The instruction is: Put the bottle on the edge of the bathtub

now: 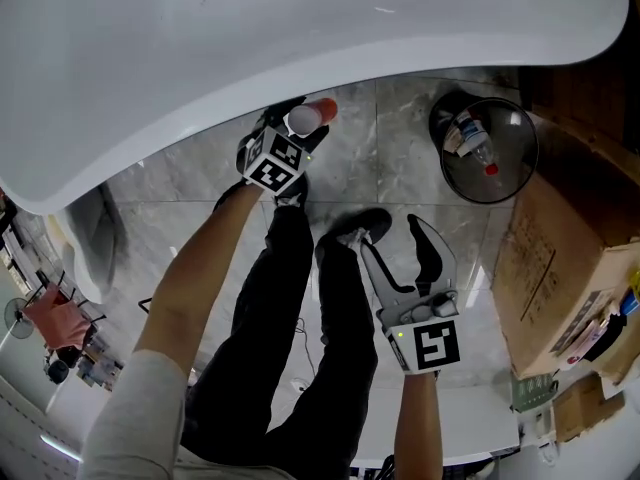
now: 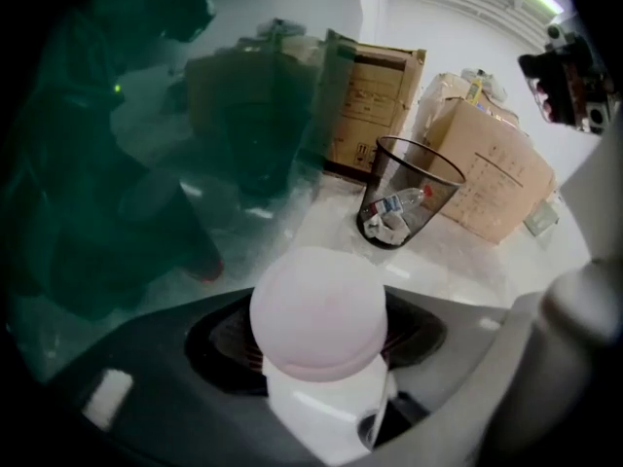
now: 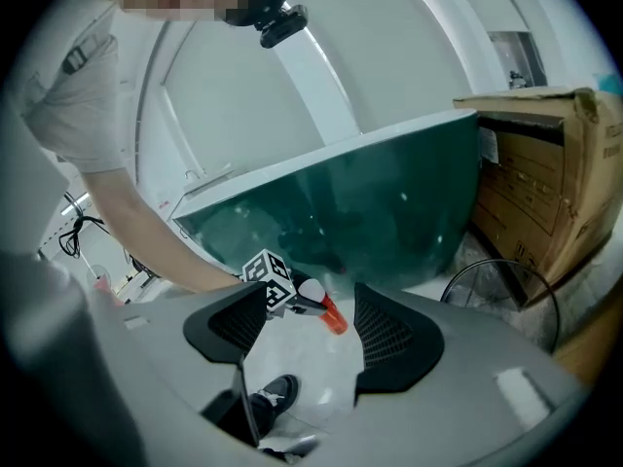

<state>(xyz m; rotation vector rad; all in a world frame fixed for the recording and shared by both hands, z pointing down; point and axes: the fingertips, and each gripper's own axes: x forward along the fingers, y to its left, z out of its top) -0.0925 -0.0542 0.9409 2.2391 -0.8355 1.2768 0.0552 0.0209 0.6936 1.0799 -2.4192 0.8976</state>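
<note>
My left gripper (image 1: pixel 298 134) hangs low beside the white bathtub (image 1: pixel 250 48), just under its curved rim, shut on the bottle (image 1: pixel 310 116). The bottle has a pale rounded end and an orange part. In the left gripper view its pale end (image 2: pixel 316 309) fills the gap between the jaws, and the tub's dark green side (image 2: pixel 97 163) stands to the left. My right gripper (image 1: pixel 395 243) is open and empty over the floor, nearer the person. From the right gripper view I see the left gripper's marker cube (image 3: pixel 268 278) and the bottle (image 3: pixel 326 309) in front of the tub's side (image 3: pixel 370 212).
A black wire waste bin (image 1: pixel 485 148) with rubbish stands on the marble floor to the right of the tub. Cardboard boxes (image 1: pixel 560 258) line the right side. The person's dark trouser legs and shoes (image 1: pixel 355 226) are between the two grippers.
</note>
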